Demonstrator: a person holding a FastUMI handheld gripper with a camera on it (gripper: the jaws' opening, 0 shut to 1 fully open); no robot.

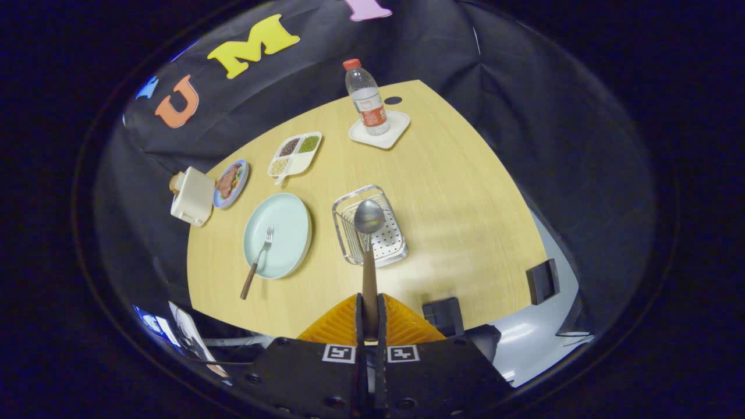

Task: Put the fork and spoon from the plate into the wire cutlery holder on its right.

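Observation:
My gripper is shut on the brown handle of the spoon, both orange fingers pressing on it. The spoon sticks straight ahead, its metal bowl hanging over the wire cutlery holder, which stands on the wooden table beyond the fingers. Left of the holder lies the pale green plate. The fork rests on it with its tines on the plate and its brown handle reaching over the near rim onto the table.
Beyond the plate are a divided snack tray, a small blue plate of food and a cream toaster. A water bottle stands on a white coaster at the far side. Two dark blocks sit at the table's near right edge.

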